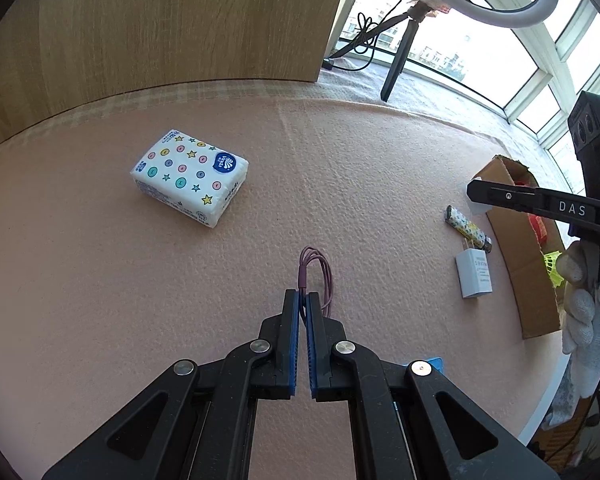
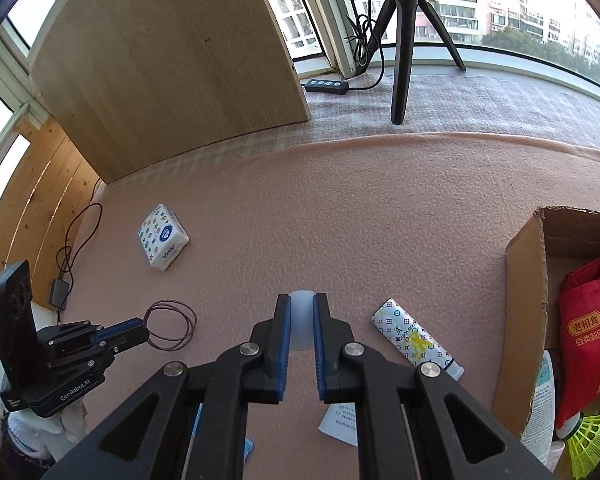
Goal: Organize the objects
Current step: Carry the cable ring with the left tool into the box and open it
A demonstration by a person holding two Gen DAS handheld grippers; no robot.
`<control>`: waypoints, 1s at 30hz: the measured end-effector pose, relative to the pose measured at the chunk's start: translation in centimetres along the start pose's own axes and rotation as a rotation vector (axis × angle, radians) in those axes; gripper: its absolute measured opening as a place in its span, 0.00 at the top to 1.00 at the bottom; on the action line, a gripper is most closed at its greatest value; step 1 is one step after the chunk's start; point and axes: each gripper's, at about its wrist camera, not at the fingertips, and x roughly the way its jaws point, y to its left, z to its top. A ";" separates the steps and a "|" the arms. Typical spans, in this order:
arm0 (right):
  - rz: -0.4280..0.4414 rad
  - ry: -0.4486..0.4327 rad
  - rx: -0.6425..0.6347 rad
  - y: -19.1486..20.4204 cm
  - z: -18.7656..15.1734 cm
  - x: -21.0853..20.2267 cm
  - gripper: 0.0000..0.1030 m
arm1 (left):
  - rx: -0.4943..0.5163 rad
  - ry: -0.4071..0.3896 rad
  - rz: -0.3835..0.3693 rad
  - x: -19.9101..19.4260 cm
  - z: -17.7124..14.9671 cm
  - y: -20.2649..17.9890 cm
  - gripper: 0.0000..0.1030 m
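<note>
**Purple cable pinched on the left, pale cap clamped on the right**

Purple cord first, from the left wrist camera: the left gripper (image 1: 303, 294) has its blue pads nearly together on a coiled purple cable (image 1: 315, 270). The loops stick out past the fingertips, straight ahead and slightly right, so the coil's long axis runs pretty much along the fingers, over the pink felt mat (image 1: 340, 168). Up and to the left sits a tissue pack (image 1: 189, 176), white with coloured dots and stars, lying flat with its long side angled toward the lower right. Over on the right there's a patterned lighter (image 1: 468, 229) lying diagonally, a white charger block (image 1: 475, 274) just below it, and the cardboard box (image 1: 528, 264) beyond both. The other tool pokes in from the right edge, held by a white-gloved hand (image 1: 584, 300).

Right wrist camera: the right gripper (image 2: 301, 312) is closed on a translucent whitish cap-looking thing (image 2: 301, 320); can't tell exactly what it is. The lighter (image 2: 416, 338) lies just right of the fingers, pointing up-left to down-right. The box (image 2: 526, 280) holds a red bag (image 2: 592, 328) and a neon yellow shuttlecock (image 2: 592, 436). From here the left gripper (image 2: 142, 326) shows at lower left with the cable (image 2: 172, 324) hanging off its tip as a round loop. The tissue pack (image 2: 163, 237) sits further back, near a wooden board (image 2: 172, 64).
</note>
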 end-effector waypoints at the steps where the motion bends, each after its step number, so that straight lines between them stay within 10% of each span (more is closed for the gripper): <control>1: 0.002 -0.008 -0.003 0.1 -0.4 -0.7 0.91 | 0.006 -0.007 -0.001 -0.4 0.2 -0.2 0.97; 30: -0.138 -0.166 0.221 -12.9 -9.5 -14.4 0.91 | 0.360 -0.089 -0.195 -0.4 7.0 -25.3 0.97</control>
